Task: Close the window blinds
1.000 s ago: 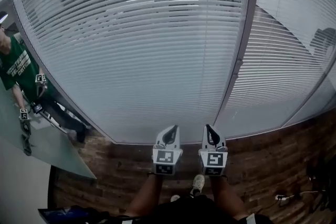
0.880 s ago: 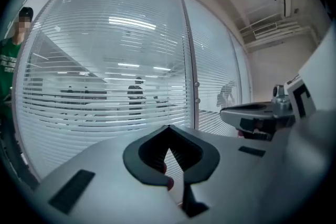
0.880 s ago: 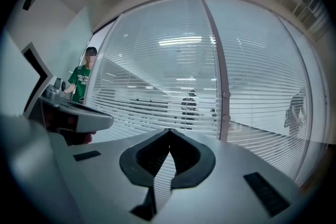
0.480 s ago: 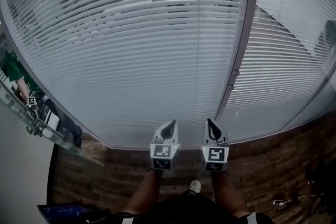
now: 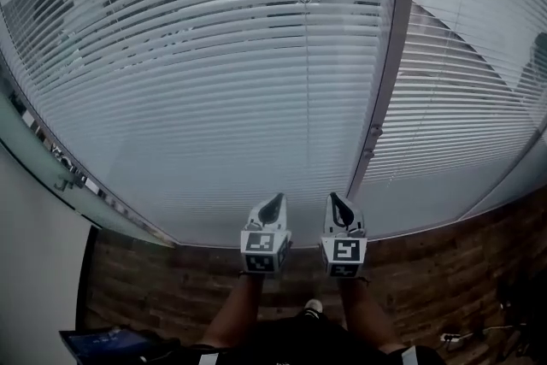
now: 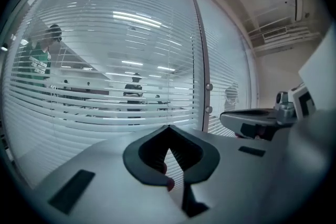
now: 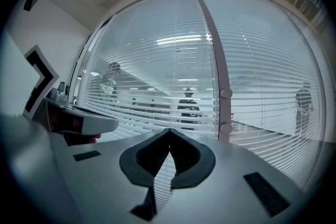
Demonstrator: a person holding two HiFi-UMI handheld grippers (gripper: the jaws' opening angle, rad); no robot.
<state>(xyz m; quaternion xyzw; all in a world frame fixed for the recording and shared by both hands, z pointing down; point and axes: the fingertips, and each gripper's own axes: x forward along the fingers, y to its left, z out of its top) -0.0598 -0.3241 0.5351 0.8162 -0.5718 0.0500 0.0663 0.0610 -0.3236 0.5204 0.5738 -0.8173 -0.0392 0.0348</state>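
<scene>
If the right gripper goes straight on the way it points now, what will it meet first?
Probably the slatted blinds, just left of the vertical frame post; nothing shows in between, though depth is unclear.

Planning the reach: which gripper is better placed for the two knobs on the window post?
Right, probably. The right gripper sits nearer the knobs on the post; the left gripper is farther to the side. Both are shut and empty.

Counts:
- Blinds: 2, left blind (image 5: pixel 214 81) and right blind (image 5: pixel 466 90).
- Frame post (image 5: pixel 389 73): 1, between the two.
- Knobs (image 5: pixel 375 131): 2, on it.
- People (image 7: pixel 189 102) behind the slats: 3.
- Grippers: 2, left gripper (image 5: pixel 274 201) and right gripper (image 5: pixel 335 199).
- Tablet (image 5: pixel 107 344): 1.
</scene>
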